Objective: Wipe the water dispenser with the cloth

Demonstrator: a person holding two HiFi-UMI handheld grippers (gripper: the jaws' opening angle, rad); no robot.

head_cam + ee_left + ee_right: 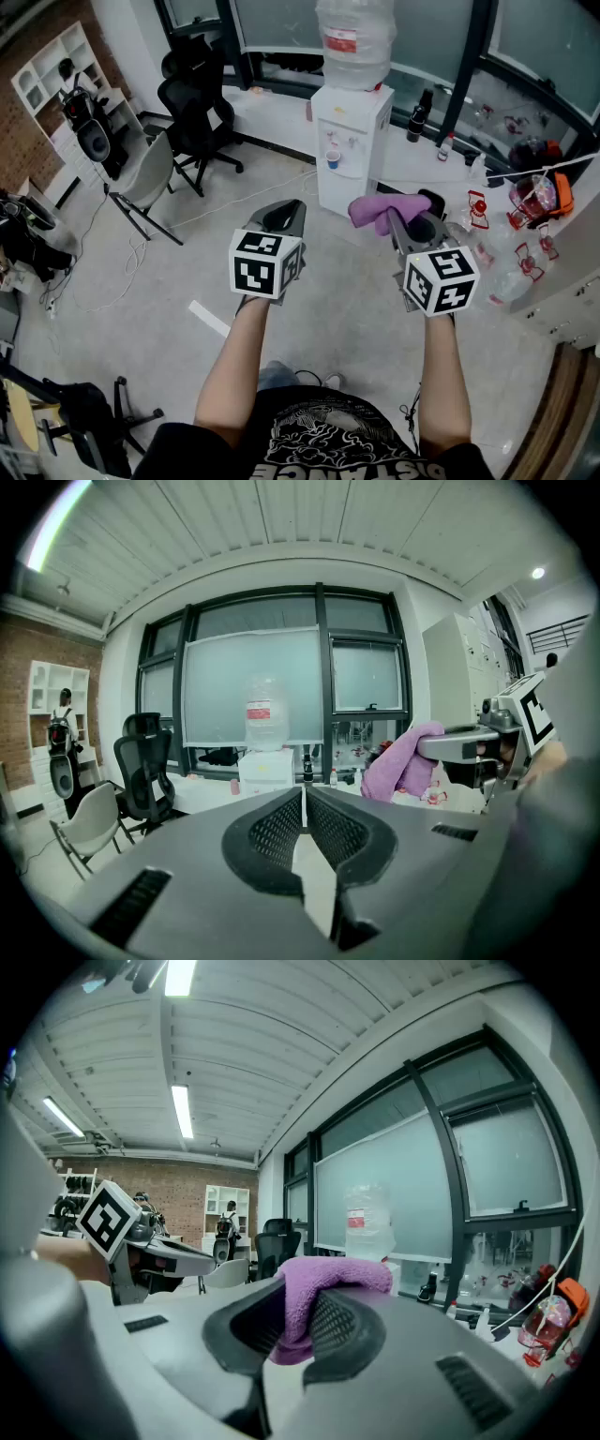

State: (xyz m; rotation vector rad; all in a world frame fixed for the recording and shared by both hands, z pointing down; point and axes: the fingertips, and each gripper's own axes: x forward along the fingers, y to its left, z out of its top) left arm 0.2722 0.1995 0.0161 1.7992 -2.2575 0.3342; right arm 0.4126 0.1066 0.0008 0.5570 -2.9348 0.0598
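While right tool (412,223) clamps the crumpled purple cloth (382,210) and left tool (283,216) sits closed, empty, step is judged approach; next: reach white bottle-topped water dispenser (349,141), upper centre.

The cloth (323,1283) is a soft purple, set against the matt grey bodies of the right tongs (302,1307) and the left tongs (304,794), whose inner pads (277,827) are black with a fine dotted mesh pattern. Each carries a white cube (267,264) printed with bold black square markers. The water dispenser (349,141) is white, with a small blue patch in its tap recess and a clear bottle (354,42) bearing a red label. Two office chairs (192,103) are black; a lighter chair (150,178) is pale grey. The floor (347,309) is light grey and faintly speckled, the wall (178,1199) red-brown brick, the shelf (52,61) white, the window frames (473,56) dark. The person's T-shirt (328,431) is black with a white print.
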